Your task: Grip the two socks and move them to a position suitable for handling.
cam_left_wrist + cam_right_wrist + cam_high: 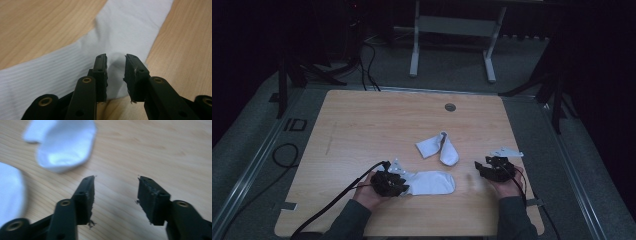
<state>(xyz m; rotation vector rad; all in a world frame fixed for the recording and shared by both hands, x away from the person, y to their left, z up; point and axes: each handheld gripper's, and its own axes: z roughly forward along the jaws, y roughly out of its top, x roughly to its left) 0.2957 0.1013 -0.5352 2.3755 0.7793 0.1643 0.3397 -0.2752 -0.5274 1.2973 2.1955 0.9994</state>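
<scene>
- Two white socks on the wooden table (362,125); landmark for everything below is the near sock (432,182), lying flat and stretched sideways close to my edge.
- Far sock (438,146) sits folded over itself, just beyond the near sock and a bit to its right, not touching it.
- Left gripper (393,184) is at the near sock's left end. In the left gripper view its jaws stand parted with a small pucker of sock fabric (116,72) between them, pads not pressing: released, grasping nothing.
- Right gripper (493,169) is well to the right of the near sock, over bare wood. In the right gripper view the jaws are apart with nothing between them.
- My read of the step: near sock is laid out and let go; pairing not yet done.
- Next move, I judge: take the far sock by one end, lift it, unfold it and lay it aligned on the near sock. Thin cloth, so pinch low and square.
</scene>
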